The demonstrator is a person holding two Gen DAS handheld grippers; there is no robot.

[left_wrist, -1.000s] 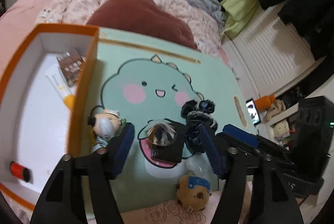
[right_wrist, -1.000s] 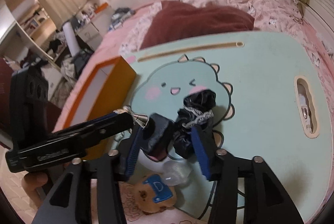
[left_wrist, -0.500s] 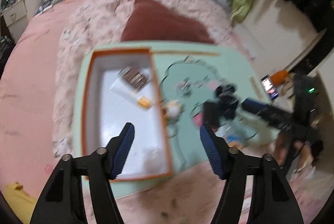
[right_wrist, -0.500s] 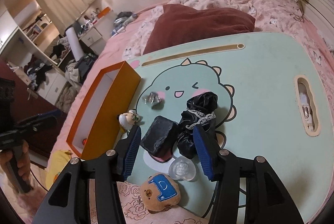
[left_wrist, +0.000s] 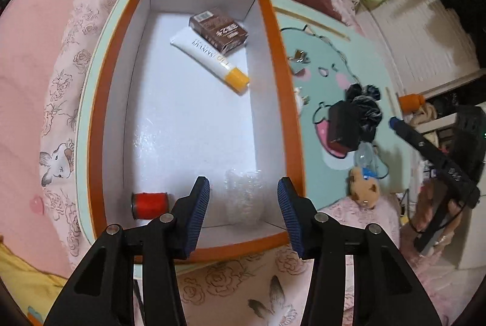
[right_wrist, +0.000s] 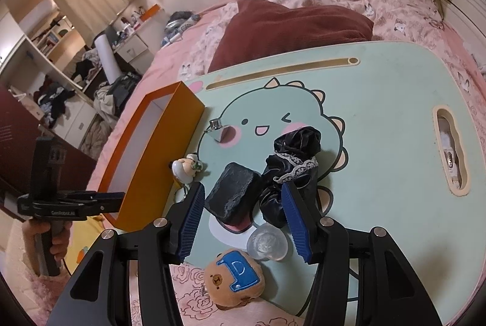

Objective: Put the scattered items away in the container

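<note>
The mint worktop point(right_wrist: 395, 144) carries the orange box point(left_wrist: 282, 83) at its nine o'clock side. The left hand-held gripper point(left_wrist: 243, 204) hangs over the box, jaws closing on nothing. The right hand-held gripper point(right_wrist: 243, 219) hovers apart around the black block point(right_wrist: 234, 195), not touching it.

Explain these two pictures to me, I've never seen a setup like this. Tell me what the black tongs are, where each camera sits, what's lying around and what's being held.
There is no robot: a person holds a two-fingered gripper in each hand, each carrying a camera looking along its blue-padded fingers. The left gripper hovers over the orange box, jaws closing on nothing. Inside lie a tube, a brown packet, a red spool and a clear plastic piece. The right gripper, open and empty, hangs over the dinosaur lap desk, where a black block, black scrunchie, bear plush, small figurine and metal clip lie.
</note>
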